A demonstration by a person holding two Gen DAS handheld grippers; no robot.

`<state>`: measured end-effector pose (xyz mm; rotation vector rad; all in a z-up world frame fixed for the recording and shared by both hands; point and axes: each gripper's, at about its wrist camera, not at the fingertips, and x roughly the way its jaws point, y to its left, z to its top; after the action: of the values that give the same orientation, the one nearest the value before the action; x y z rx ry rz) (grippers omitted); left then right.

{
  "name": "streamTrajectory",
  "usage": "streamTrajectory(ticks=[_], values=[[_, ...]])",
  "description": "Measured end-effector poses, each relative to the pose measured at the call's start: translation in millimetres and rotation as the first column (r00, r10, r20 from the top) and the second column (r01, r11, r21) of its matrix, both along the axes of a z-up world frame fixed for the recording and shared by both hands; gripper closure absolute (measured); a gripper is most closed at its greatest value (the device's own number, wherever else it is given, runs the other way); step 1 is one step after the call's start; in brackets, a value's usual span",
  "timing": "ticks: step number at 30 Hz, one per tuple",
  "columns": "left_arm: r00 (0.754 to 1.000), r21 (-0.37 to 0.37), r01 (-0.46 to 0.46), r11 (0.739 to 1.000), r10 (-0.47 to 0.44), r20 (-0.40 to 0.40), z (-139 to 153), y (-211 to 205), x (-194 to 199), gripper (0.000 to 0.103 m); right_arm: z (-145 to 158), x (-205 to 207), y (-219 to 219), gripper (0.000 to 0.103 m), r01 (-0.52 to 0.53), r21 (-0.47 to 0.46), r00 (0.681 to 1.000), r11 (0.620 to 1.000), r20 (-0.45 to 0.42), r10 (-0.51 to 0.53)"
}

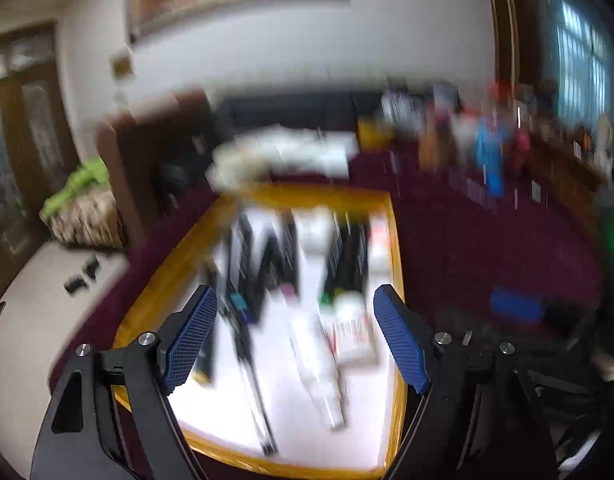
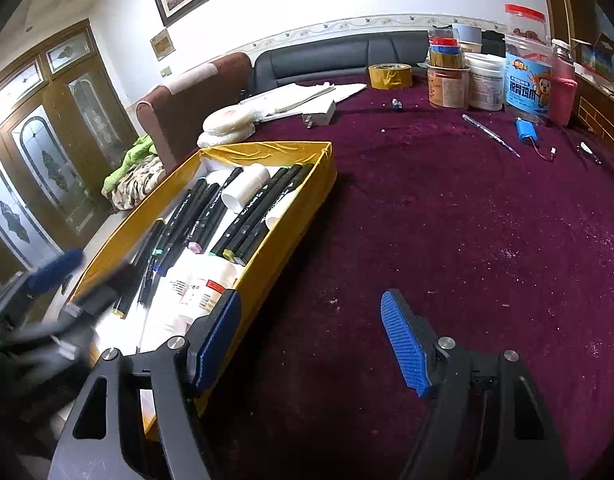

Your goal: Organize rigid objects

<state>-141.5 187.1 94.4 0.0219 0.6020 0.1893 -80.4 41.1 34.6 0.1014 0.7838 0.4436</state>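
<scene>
Now: left gripper [image 1: 295,336] jaws wide, empty, over yellow box [image 1: 395,240]; right gripper [image 2: 311,344] jaws wide, empty.

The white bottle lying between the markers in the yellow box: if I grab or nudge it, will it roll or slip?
The white bottle looks round and lies on its side, so it would probably roll, though the markers beside it should stop it. Its smooth plastic may slip in the pads. It seems rigid and probably light.
</scene>
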Motion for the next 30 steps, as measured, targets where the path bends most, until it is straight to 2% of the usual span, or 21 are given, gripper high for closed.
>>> streamTrajectory(ticks=[1, 2, 3, 4, 6, 7, 8, 9, 10, 11, 12, 14, 17, 19, 22, 23, 25, 27, 29, 30], values=[[0.995, 0.008, -0.016, 1.0, 0.015, 0.095, 12, 1, -13, 0.021, 2, -1, 0, 0.035, 0.001, 0.005, 1.0, 1.0, 0.009, -0.001], [0.975, 0.02, -0.028, 0.999, 0.023, 0.22, 28, 0, -32, 0.012, 3, -2, -1, 0.035, 0.006, 0.012, 1.0, 1.0, 0.024, -0.006], [0.956, 0.022, -0.027, 0.999, 0.02, 0.292, 38, 0, -44, 0.0, 7, -5, -3, 0.035, 0.019, 0.015, 0.998, 1.0, 0.051, -0.02], [0.92, 0.008, -0.01, 1.0, 0.006, 0.392, 51, 0, -61, 0.0, 9, -7, -4, 0.035, 0.028, 0.014, 0.997, 1.0, 0.076, -0.029], [0.869, -0.043, 0.043, 0.998, -0.016, 0.494, 62, 3, -74, 0.0, 15, -11, -5, 0.035, 0.042, 0.008, 0.992, 0.999, 0.12, -0.043], [0.865, -0.098, 0.111, 0.989, -0.048, 0.5, 68, 7, -69, 0.0, 16, -12, -5, 0.035, 0.047, 0.007, 0.99, 0.999, 0.13, -0.047], [0.874, -0.151, 0.193, 0.97, -0.099, 0.476, 71, 11, -60, 0.0, 18, -13, -5, 0.035, 0.051, 0.009, 0.989, 0.999, 0.138, -0.052], [0.89, -0.224, 0.28, 0.934, -0.165, 0.425, 72, 15, -44, 0.0, 18, -13, -5, 0.034, 0.052, 0.008, 0.989, 0.999, 0.138, -0.052], [0.907, -0.284, 0.316, 0.905, -0.2, 0.37, 71, 17, -29, 0.0, 18, -12, -4, 0.034, 0.049, 0.003, 0.99, 0.999, 0.134, -0.049], [0.919, -0.314, 0.314, 0.896, -0.205, 0.336, 68, 17, -19, 0.0, 18, -12, -3, 0.034, 0.047, -0.005, 0.99, 0.999, 0.131, -0.046], [0.932, -0.324, 0.285, 0.902, -0.181, 0.315, 64, 16, -14, 0.0, 18, -13, -2, 0.034, 0.049, -0.012, 0.99, 0.999, 0.134, -0.047], [0.94, -0.323, 0.253, 0.912, -0.153, 0.304, 60, 15, -13, 0.0, 18, -14, 0, 0.034, 0.048, -0.031, 0.988, 0.998, 0.147, -0.043], [0.96, -0.348, 0.21, 0.913, -0.124, 0.252, 56, 20, -8, 0.0, 17, -18, 6, 0.034, 0.043, -0.064, 0.984, 0.997, 0.174, -0.031], [0.971, -0.39, 0.194, 0.9, -0.119, 0.208, 50, 29, -4, 0.0, 16, -20, 14, 0.034, 0.026, -0.086, 0.983, 0.996, 0.185, -0.01], [0.98, -0.49, 0.19, 0.851, -0.131, 0.153, 32, 47, 1, 0.0, 15, -25, 25, 0.034, 0.002, -0.124, 0.98, 0.992, 0.2, 0.023], [0.982, -0.499, 0.178, 0.848, -0.124, 0.14, 25, 50, -1, 0.0, 15, -26, 28, 0.034, -0.002, -0.133, 0.979, 0.991, 0.203, 0.029], [0.992, -0.468, 0.118, 0.876, -0.08, 0.101, 17, 53, -1, 0.0, 14, -28, 33, 0.034, -0.006, -0.148, 0.977, 0.989, 0.208, 0.037], [0.999, -0.398, 0.028, 0.917, -0.008, 0.051, 12, 52, -1, 0.0, 13, -29, 36, 0.034, -0.007, -0.158, 0.978, 0.987, 0.206, 0.04], [0.994, -0.279, -0.103, 0.955, 0.106, -0.002, 9, 51, -1, 0.0, 12, -29, 40, 0.034, -0.009, -0.166, 0.979, 0.986, 0.2, 0.042], [0.984, -0.199, -0.177, 0.964, 0.178, -0.014, 7, 50, -3, 0.0, 11, -29, 42, 0.034, -0.014, -0.171, 0.98, 0.985, 0.195, 0.048]])
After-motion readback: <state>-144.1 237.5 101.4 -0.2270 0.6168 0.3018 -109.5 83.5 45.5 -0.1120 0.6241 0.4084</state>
